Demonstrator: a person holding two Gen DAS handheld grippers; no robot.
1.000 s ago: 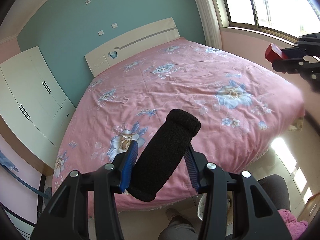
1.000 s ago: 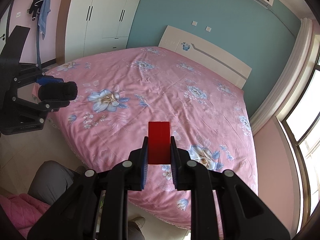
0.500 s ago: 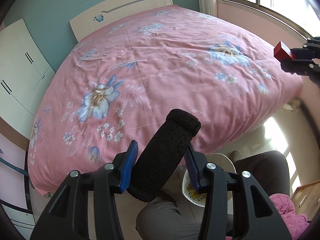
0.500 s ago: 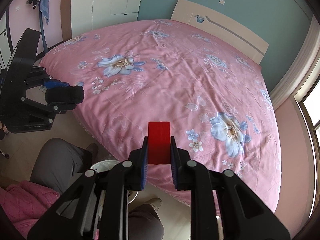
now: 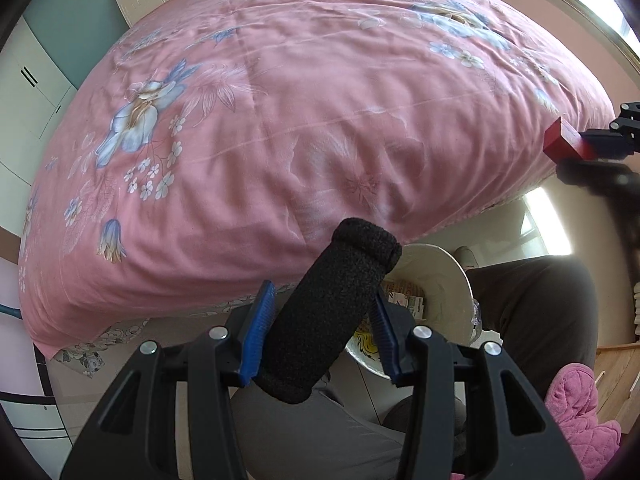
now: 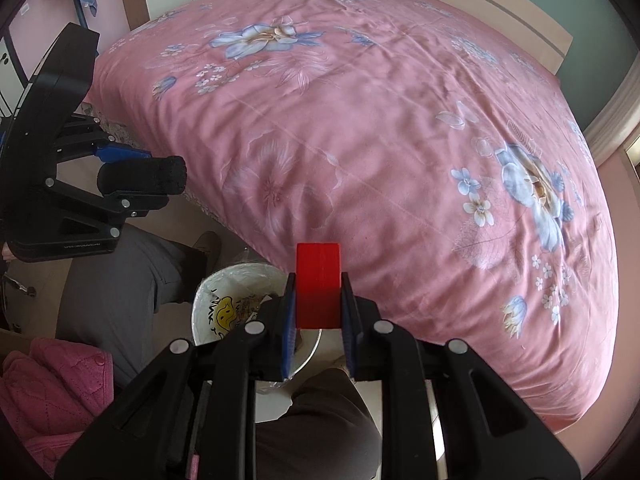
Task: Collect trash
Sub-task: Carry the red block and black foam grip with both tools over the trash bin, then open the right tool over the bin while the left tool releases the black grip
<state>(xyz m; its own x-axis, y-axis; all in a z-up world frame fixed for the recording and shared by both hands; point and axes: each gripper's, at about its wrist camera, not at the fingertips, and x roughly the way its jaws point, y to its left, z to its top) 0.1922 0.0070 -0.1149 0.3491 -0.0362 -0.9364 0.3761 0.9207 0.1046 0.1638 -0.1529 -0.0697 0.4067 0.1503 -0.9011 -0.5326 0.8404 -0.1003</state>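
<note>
step: carrying two pieces of trash toward the bin, judged from both loads hanging near it
left gripper [image 5: 320,320]: clamped on one black foam sleeve [image 5: 332,312], just above the near-left rim
right gripper [image 6: 319,312]: closed tight on one red block [image 6: 318,284], over the bin's right rim
waste bin [image 6: 208,292]: one, white-lined, on the floor between the person's legs, beside the pink bed [image 6: 360,120]
next: centre each load over the opening, then release

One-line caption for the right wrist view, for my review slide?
Right gripper clamps a red block above a lined trash bin beside the pink floral bed.
</note>
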